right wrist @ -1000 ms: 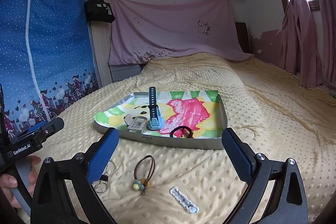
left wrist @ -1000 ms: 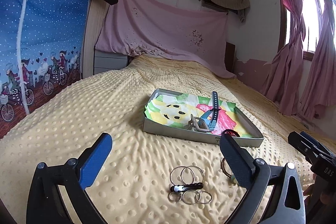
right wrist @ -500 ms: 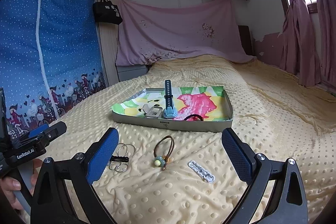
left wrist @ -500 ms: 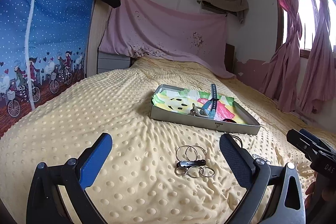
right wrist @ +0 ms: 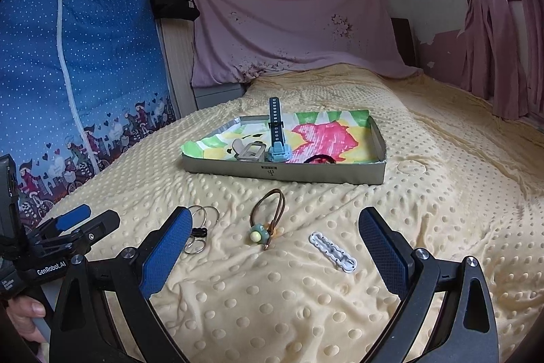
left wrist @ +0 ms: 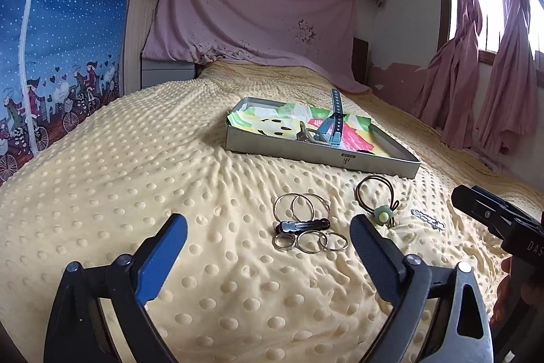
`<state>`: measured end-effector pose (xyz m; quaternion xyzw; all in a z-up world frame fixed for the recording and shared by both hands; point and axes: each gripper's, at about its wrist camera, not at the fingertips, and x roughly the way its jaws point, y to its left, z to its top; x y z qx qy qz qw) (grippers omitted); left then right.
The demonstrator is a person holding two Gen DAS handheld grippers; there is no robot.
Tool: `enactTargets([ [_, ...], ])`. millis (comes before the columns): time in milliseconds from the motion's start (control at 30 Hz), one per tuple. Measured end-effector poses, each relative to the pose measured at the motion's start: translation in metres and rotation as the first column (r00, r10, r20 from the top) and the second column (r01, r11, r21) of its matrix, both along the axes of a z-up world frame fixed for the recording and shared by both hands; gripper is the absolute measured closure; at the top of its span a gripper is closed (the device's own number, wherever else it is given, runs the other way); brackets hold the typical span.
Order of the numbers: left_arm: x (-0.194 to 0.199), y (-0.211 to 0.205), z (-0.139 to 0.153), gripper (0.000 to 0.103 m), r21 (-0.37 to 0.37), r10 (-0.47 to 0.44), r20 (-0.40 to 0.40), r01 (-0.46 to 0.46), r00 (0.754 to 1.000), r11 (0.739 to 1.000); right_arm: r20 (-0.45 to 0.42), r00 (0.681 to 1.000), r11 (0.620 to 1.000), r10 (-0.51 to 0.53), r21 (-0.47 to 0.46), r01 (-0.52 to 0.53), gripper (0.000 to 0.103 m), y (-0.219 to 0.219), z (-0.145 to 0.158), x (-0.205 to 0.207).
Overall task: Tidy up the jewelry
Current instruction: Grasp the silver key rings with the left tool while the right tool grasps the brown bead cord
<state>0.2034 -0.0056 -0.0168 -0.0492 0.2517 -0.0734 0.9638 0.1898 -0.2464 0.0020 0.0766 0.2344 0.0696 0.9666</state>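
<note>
A grey tray with a colourful paper liner sits on the yellow dotted blanket. It holds a blue watch strap, a grey clip and a dark hair tie. In front of it lie a black clip with several metal rings, a brown hair tie with a green bead and a white hair clip. My left gripper is open and empty, just short of the rings. My right gripper is open and empty, around the bead tie.
The bed fills both views. A blue printed wardrobe cover stands on the left, a pink sheet hangs behind the bed, and pink curtains hang at the right.
Both grippers have drawn back from the tray and lowered toward the blanket. The loose items now lie further ahead between the fingers. Both stay open.
</note>
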Motion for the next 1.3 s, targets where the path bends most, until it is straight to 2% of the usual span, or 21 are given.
enactTargets([
  [67,0.005,-0.001,-0.005,0.020,-0.007,-0.018,-0.028,0.018,0.999,1.000,-0.012,1.000,1.000,0.011,-0.002,-0.011,0.008,0.002,-0.004,0.003],
  [167,0.012,0.000,-0.011,0.032,-0.028,-0.042,-0.065,0.041,0.997,0.999,-0.035,0.999,1.000,0.030,-0.008,-0.030,0.019,0.006,-0.010,0.009],
  [267,0.018,0.000,-0.017,0.042,-0.050,-0.070,-0.100,0.065,0.992,0.997,-0.055,0.997,0.999,0.050,-0.006,-0.050,0.022,0.008,-0.015,0.014],
  [333,0.023,0.000,-0.021,0.049,-0.060,-0.084,-0.123,0.077,0.989,0.995,-0.068,0.996,0.998,0.064,-0.006,-0.064,0.028,0.010,-0.019,0.018],
  [600,0.041,-0.009,-0.036,0.065,-0.061,-0.127,-0.199,0.117,0.972,0.991,-0.131,0.986,0.995,0.102,-0.005,-0.104,0.037,0.020,-0.033,0.038],
  [867,0.056,-0.003,-0.046,0.072,-0.107,-0.128,-0.250,0.104,0.960,0.989,-0.173,0.978,0.994,0.113,0.007,-0.114,0.045,0.025,-0.046,0.055],
  [1000,0.063,-0.003,-0.051,0.077,-0.124,-0.136,-0.273,0.105,0.952,0.987,-0.184,0.977,0.994,0.109,0.016,-0.108,0.045,0.027,-0.051,0.065],
  [1067,0.064,-0.004,-0.052,0.078,-0.128,-0.141,-0.277,0.109,0.950,0.986,-0.184,0.978,0.995,0.101,0.019,-0.099,0.045,0.026,-0.053,0.070],
  [1167,0.065,-0.006,-0.054,0.081,-0.124,-0.147,-0.282,0.116,0.948,0.985,-0.199,0.975,0.995,0.096,0.033,-0.091,0.051,0.026,-0.058,0.077],
  [1300,0.067,-0.008,-0.054,0.083,-0.117,-0.152,-0.284,0.123,0.947,0.986,-0.215,0.972,0.995,0.098,0.035,-0.093,0.051,0.030,-0.063,0.082],
])
